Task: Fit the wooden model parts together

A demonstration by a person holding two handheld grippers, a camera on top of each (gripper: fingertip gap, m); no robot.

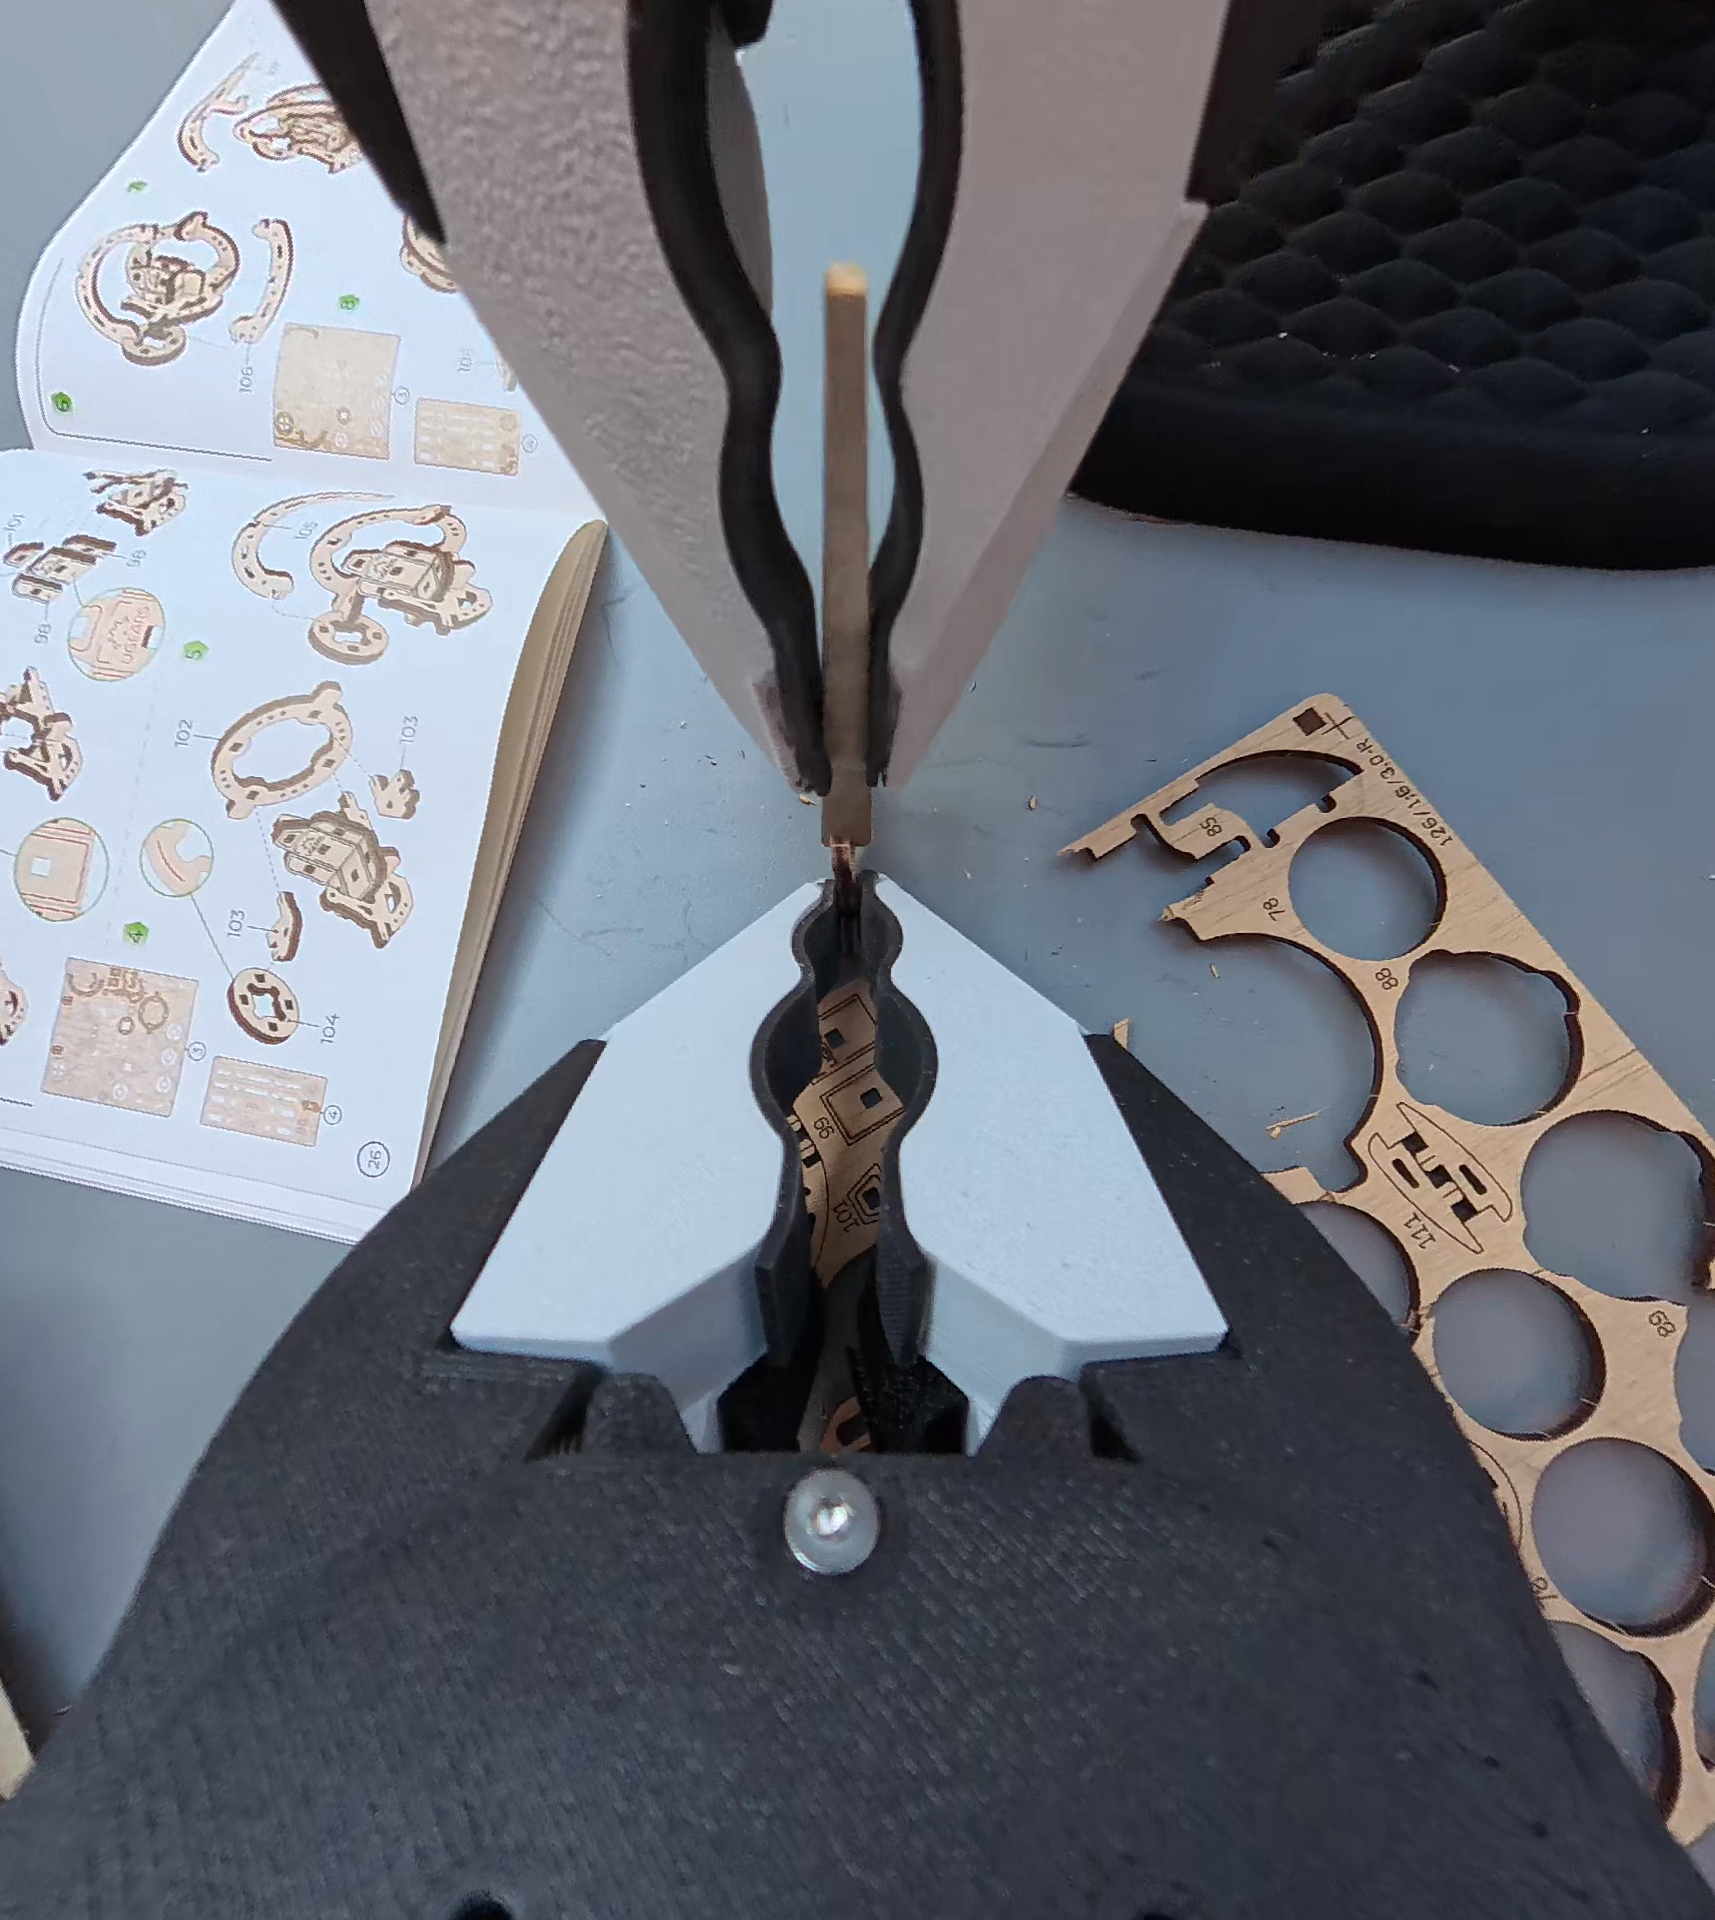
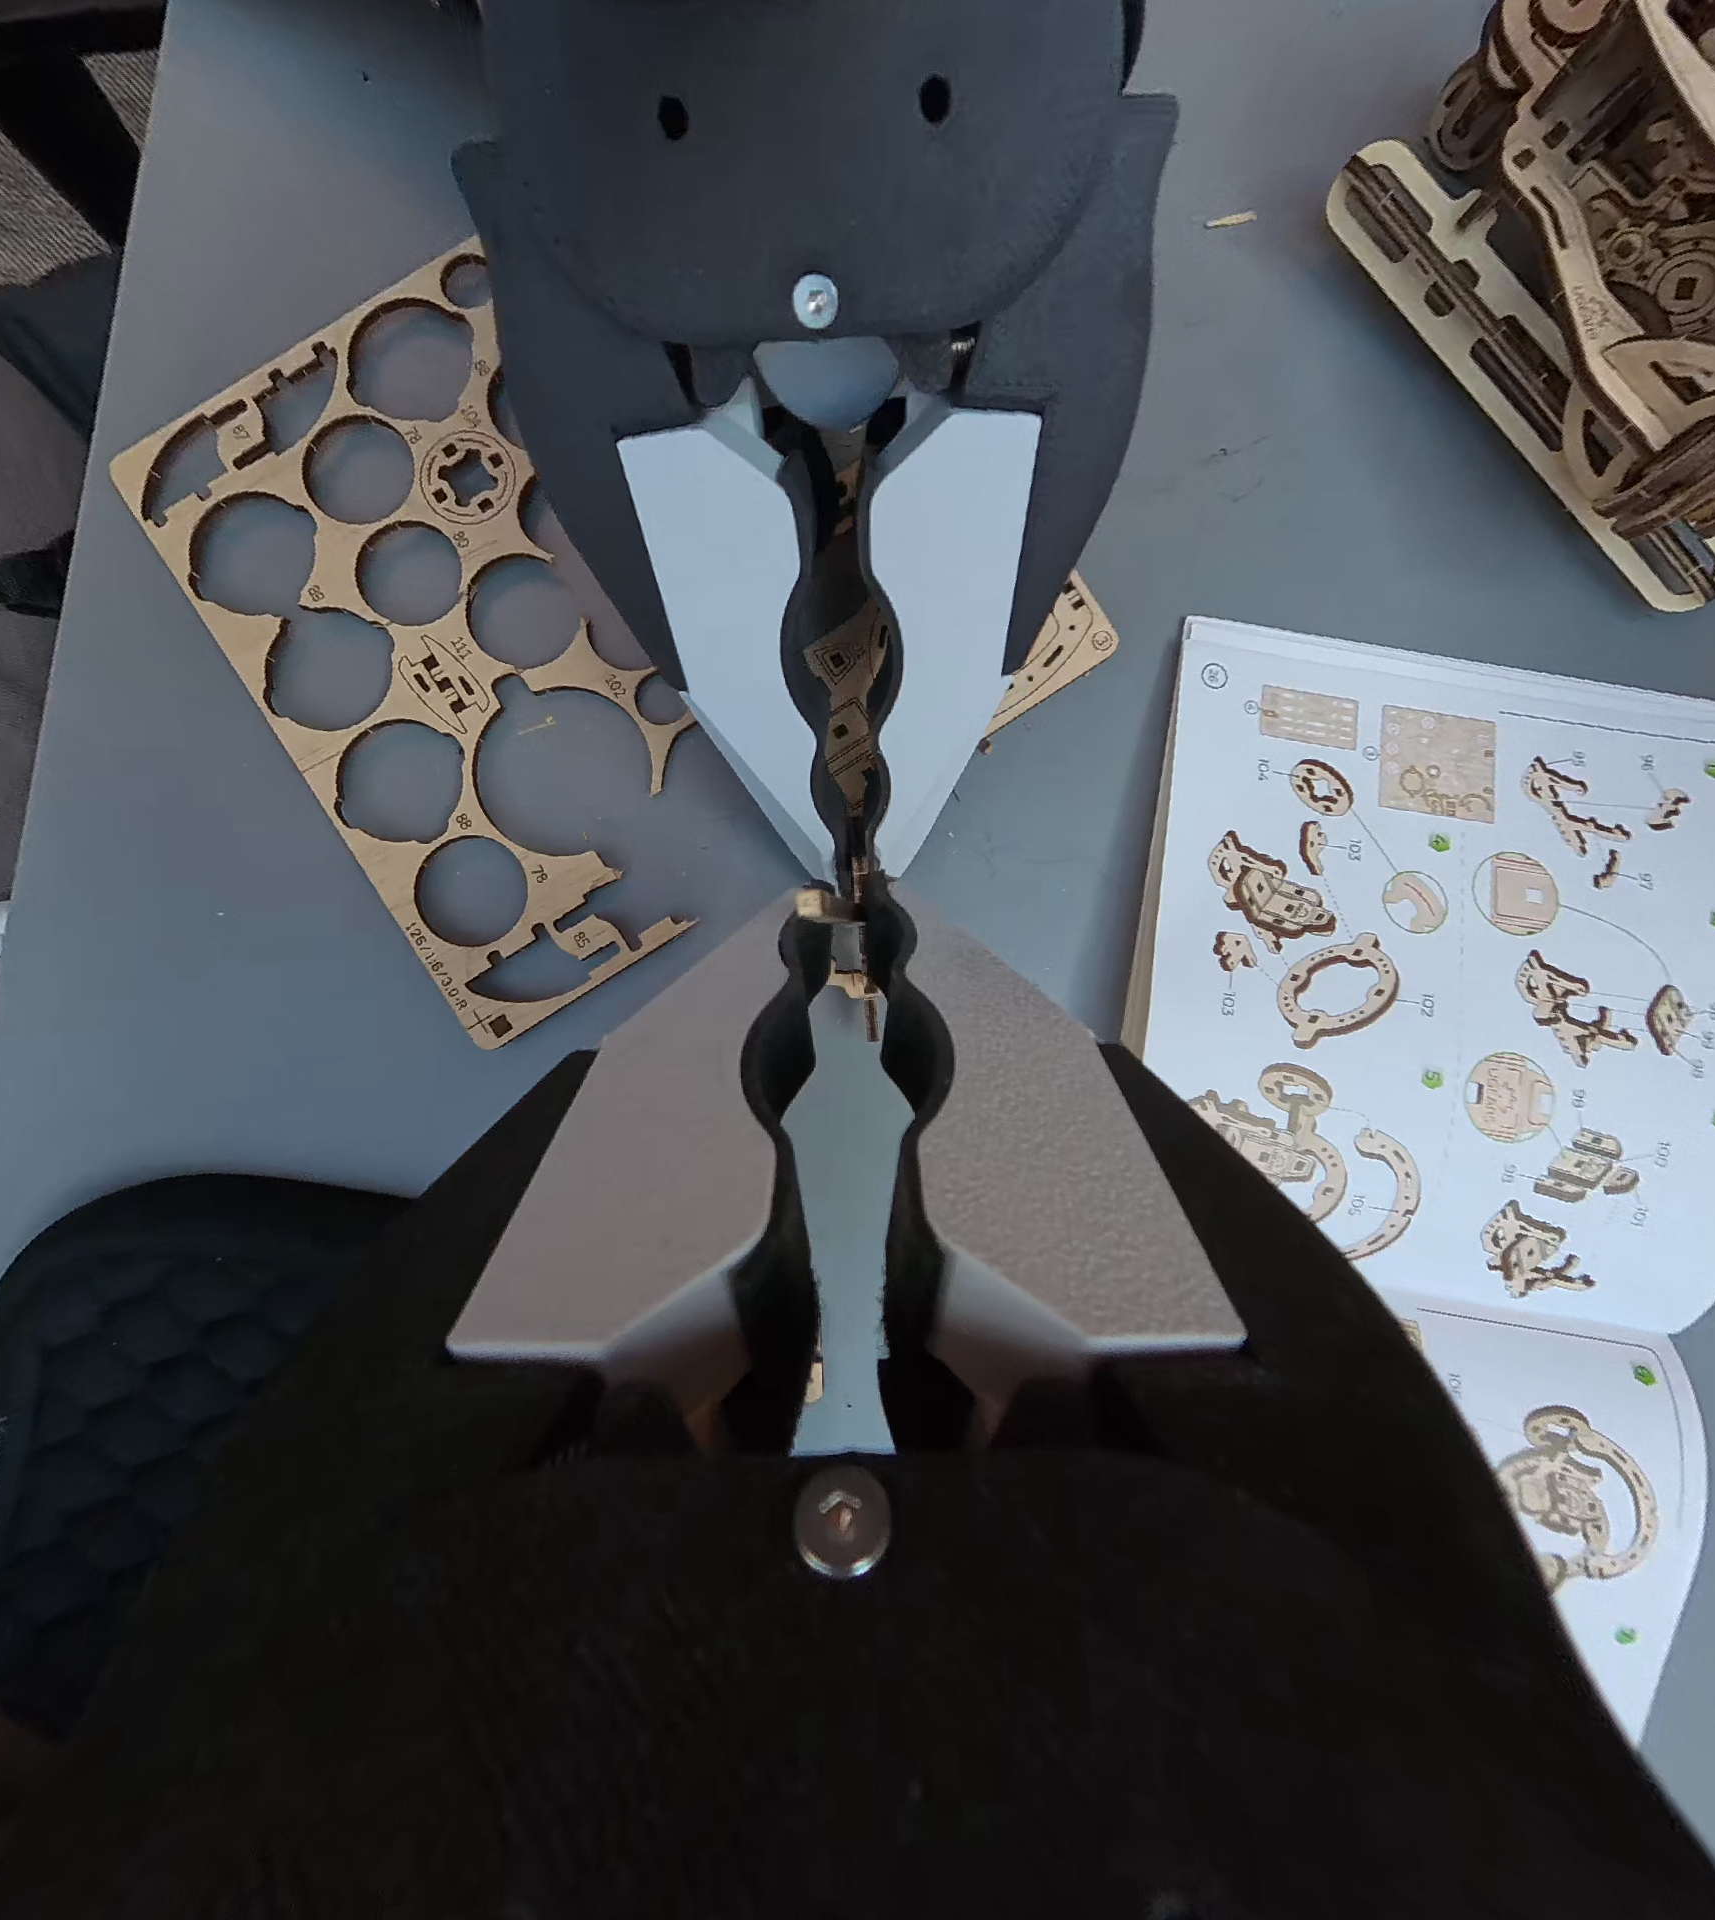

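Observation:
My left gripper [image 1: 845, 896] is at the bottom of the left wrist view, shut on a small wooden part [image 1: 842, 860] that sticks out of its tips. My right gripper [image 1: 845, 784] comes in from the top, shut on a flat wooden part [image 1: 845, 520] seen edge-on. The two parts meet tip to tip above the grey table [image 1: 1248, 644]. In the right wrist view my right gripper [image 2: 840, 920] holds its notched wooden part [image 2: 851, 971], and the left gripper [image 2: 855, 860] faces it with its small part [image 2: 863, 883] touching.
A punched-out wooden sheet [image 1: 1393, 977] [image 2: 448, 665] lies beside the grippers. Another part sheet [image 1: 837, 1122] lies under the left gripper. An open instruction booklet [image 1: 157, 831] [image 2: 1455, 935], a black padded cushion [image 1: 1507, 312] [image 2: 157, 1403] and an assembled wooden model [image 2: 1611, 260] are on the table. The tips of one gripper are about 4 cm away from the tips of the other. The assembled wooden model [image 2: 1611, 260] is about 20 cm from both grippers' fingertips.

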